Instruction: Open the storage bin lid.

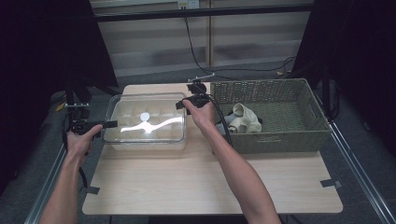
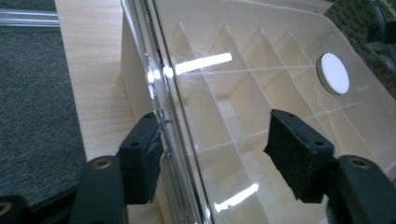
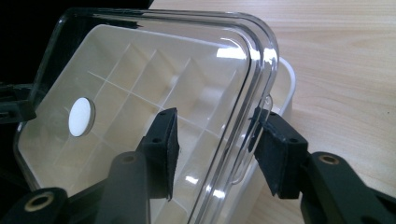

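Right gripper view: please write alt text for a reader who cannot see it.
The right gripper straddles the rim of a clear lid on a cream divided box, one jaw over the lid, the other outside its edge. A white round disc sits on the lid at left, and the light wooden table lies to the right.

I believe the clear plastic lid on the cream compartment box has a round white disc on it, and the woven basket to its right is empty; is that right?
Not quite: the woven basket is not empty. The high view shows cream cloth items lying in it. The rest stands: the clear plastic lid on the cream compartment box has a round white disc.
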Available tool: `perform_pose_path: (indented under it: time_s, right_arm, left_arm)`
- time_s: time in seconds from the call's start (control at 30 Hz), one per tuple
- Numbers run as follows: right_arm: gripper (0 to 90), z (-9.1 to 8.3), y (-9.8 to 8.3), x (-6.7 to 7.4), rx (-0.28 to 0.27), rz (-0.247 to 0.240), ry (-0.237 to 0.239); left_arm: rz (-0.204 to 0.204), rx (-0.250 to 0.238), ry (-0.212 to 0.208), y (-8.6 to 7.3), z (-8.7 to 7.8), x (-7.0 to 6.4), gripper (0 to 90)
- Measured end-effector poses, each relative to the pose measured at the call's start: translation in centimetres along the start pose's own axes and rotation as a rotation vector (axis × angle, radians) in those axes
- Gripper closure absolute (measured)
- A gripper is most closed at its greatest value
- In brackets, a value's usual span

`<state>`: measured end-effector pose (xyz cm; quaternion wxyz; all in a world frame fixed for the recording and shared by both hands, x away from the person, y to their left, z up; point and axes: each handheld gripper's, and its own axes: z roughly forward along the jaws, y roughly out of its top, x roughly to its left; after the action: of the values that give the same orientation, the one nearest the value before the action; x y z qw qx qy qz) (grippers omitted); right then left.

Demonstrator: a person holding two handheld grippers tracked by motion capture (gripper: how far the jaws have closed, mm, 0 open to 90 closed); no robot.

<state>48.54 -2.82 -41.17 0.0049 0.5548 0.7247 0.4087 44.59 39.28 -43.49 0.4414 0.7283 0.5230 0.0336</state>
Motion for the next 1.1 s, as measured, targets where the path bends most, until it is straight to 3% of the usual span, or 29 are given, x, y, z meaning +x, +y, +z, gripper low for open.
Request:
perform_pose_path:
  time_s: [0.23, 0.57, 0.83, 0.9, 1.1]
  right_arm:
    - [54.6, -0.7, 0.0, -0.1, -0.017, 0.007, 0.022]
    - [57.5, -1.2, -0.2, -0.4, -0.027, 0.026, 0.042]
    - [60.0, -2.1, -0.4, 0.3, -0.051, 0.017, 0.050]
    - [61.2, -2.3, -0.5, 0.2, -0.056, 0.021, 0.077]
    - [62.4, -3.0, -0.6, 0.7, -0.076, 0.007, 0.097]
  left_arm:
    - [-0.003, -0.028, -0.014, -0.1, -0.5, 0.2, 48.2]
    - [-0.019, -0.056, -0.042, -0.3, -0.8, 0.2, 53.0]
    - [0.009, -0.044, -0.045, -0.5, -1.5, -0.1, 54.2]
    - [0.030, -0.042, -0.043, -0.5, -1.7, -0.3, 54.7]
    - [0.026, -0.058, -0.053, -0.7, -2.3, -0.3, 58.7]
